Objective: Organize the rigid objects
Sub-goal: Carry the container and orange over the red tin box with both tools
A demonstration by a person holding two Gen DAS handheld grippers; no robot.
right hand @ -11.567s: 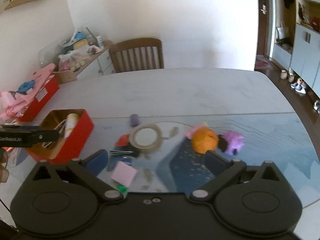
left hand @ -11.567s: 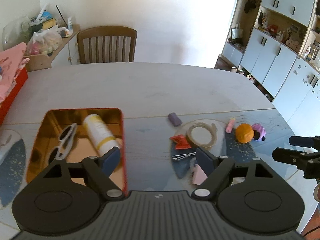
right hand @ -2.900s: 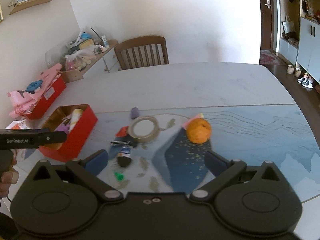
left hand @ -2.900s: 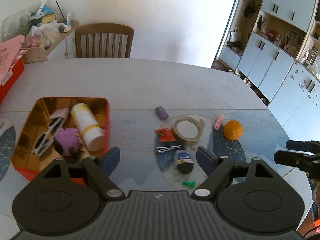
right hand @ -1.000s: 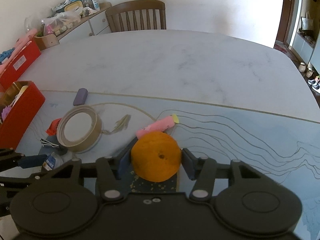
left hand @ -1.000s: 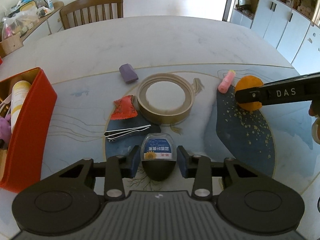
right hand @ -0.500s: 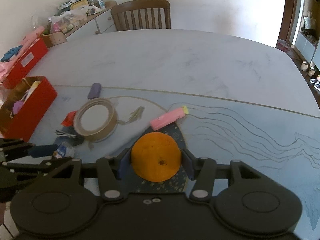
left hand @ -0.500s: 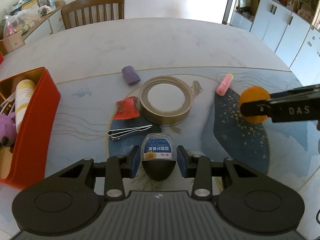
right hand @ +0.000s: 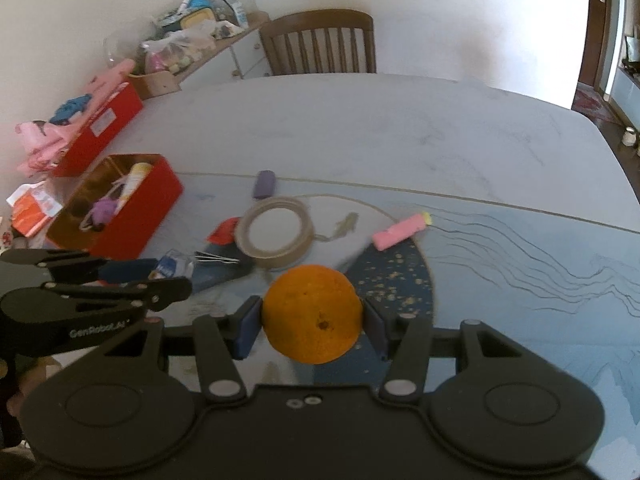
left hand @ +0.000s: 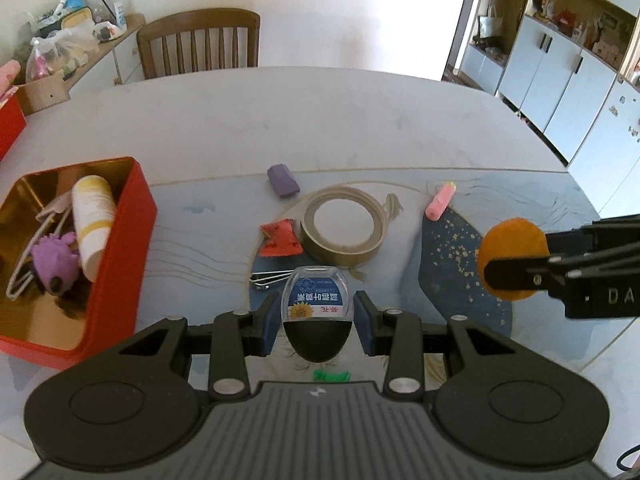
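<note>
My left gripper (left hand: 317,322) is shut on a small clear case (left hand: 317,300) with a blue label and a black base, held above the table. My right gripper (right hand: 312,326) is shut on an orange (right hand: 313,313), also lifted; the orange (left hand: 512,248) shows at the right of the left wrist view. The open red tin (left hand: 120,264) at the left holds a white bottle (left hand: 93,220), sunglasses and a purple toy (left hand: 54,258). On the table lie a tape roll (left hand: 344,229), a purple eraser (left hand: 283,180), a pink tube (left hand: 440,200), a red wrapper (left hand: 280,238), tweezers (left hand: 270,278) and a green bit (left hand: 332,376).
A wooden chair (left hand: 198,42) stands at the table's far side. A second red box (right hand: 96,128) with pink cloth sits at the far left, beside a cluttered sideboard (right hand: 192,46). White cabinets (left hand: 560,80) line the right wall.
Both grippers have risen from the table with their loads, the case in the left and the orange in the right. The items on the table look smaller and farther away.
</note>
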